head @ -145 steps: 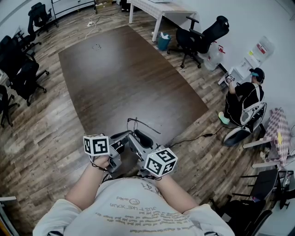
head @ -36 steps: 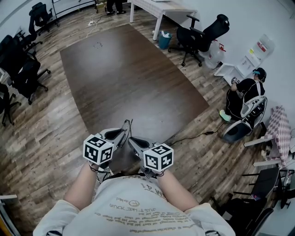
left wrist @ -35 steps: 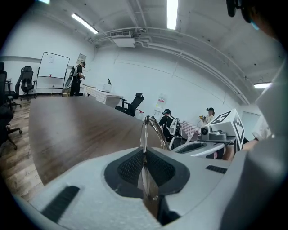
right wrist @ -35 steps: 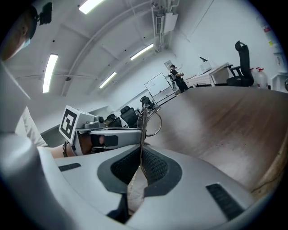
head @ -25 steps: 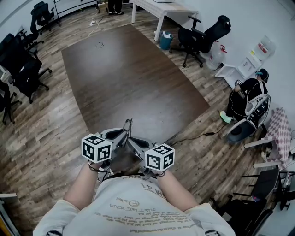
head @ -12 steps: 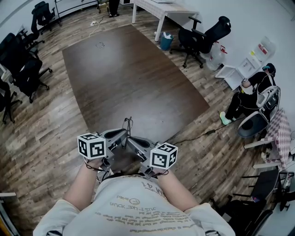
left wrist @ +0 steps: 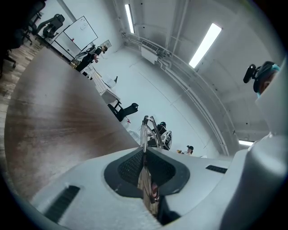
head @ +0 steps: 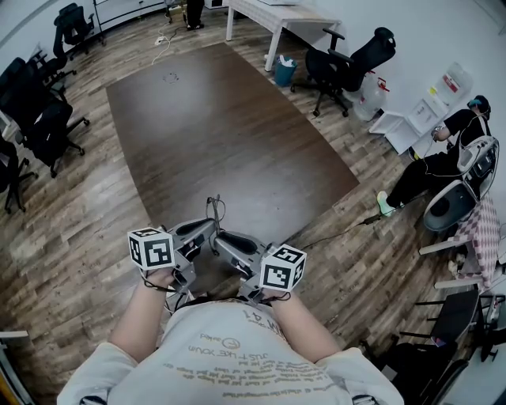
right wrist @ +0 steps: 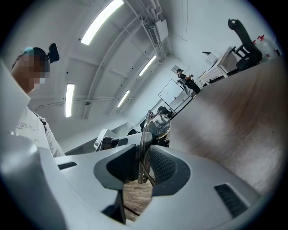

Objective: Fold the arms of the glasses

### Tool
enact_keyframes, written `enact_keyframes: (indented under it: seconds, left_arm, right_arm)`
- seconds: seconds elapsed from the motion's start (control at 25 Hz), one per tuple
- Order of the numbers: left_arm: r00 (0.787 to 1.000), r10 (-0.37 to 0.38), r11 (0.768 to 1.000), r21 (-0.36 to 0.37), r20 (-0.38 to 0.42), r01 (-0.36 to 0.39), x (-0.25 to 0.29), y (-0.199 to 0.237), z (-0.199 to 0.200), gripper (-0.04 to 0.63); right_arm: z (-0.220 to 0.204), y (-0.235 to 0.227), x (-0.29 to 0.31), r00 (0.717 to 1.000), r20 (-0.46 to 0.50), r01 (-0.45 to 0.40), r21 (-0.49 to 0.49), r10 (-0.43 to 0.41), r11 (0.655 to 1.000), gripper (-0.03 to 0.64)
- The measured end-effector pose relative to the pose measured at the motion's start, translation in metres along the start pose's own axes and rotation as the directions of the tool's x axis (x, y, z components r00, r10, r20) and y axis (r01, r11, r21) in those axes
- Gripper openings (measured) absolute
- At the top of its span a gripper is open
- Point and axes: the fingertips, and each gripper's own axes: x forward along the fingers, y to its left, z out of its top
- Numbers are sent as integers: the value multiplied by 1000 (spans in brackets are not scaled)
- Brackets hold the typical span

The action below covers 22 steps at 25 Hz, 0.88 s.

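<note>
The wire-framed glasses [head: 212, 209] hang above the near edge of the dark brown table [head: 229, 119], pinched between both grippers in front of my chest. My left gripper [head: 207, 231] is shut on the glasses [left wrist: 145, 134], which stand edge-on between its dark pads [left wrist: 130, 168]. My right gripper [head: 223, 239] meets them from the other side. Its jaws are opening, and the glasses [right wrist: 153, 122] stand between the pads [right wrist: 163, 167] with a gap showing beside the thin frame. The arms lie close against the frame.
Black office chairs [head: 35, 119] line the table's left side, and more chairs [head: 348, 59] stand at the far right. A white desk [head: 273, 16] is at the back. A person sits in a chair [head: 455, 158] at the right. A cable [head: 340, 232] runs across the wooden floor.
The right gripper's jaws have parted around the glasses. The left gripper has rolled and its marker cube has shifted left. The seated person at the right has rolled farther away.
</note>
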Motion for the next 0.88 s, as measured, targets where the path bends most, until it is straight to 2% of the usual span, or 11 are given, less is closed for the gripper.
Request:
enact_keyframes:
  seconds: [0.04, 0.2, 0.4, 0.48, 0.6, 0.76, 0.88]
  left_arm:
    - [1000, -2, 1000, -3, 5, 2, 0, 0, 1, 34]
    - [1000, 1, 1000, -9, 12, -1, -1, 2, 2, 34]
    - [999, 44, 999, 17, 19, -45, -6, 10, 8, 34]
    - [997, 74, 996, 41, 20, -75, -9, 16, 11, 34]
    - [992, 125, 989, 74, 22, -126, -14, 25, 15, 34]
    - [975, 224, 961, 165, 4, -222, -18, 39, 15, 34]
    - [951, 308, 921, 252, -6, -297, -21, 49, 15, 34]
  right_arm:
    - [0, 0, -1, 1000, 1, 0, 0, 0, 1000, 100]
    - [3, -1, -4, 1000, 22, -1, -3, 1, 1000, 101]
    - [18, -1, -10, 994, 109, 13, -10, -11, 1000, 98]
    - [24, -7, -15, 989, 140, 50, -14, -47, 999, 42]
    - [26, -14, -18, 984, 146, 111, -38, -104, 993, 26]
    - [25, -21, -18, 974, 134, 196, -122, -180, 973, 15]
    - [24, -25, -16, 969, 122, 228, -135, -213, 964, 14]
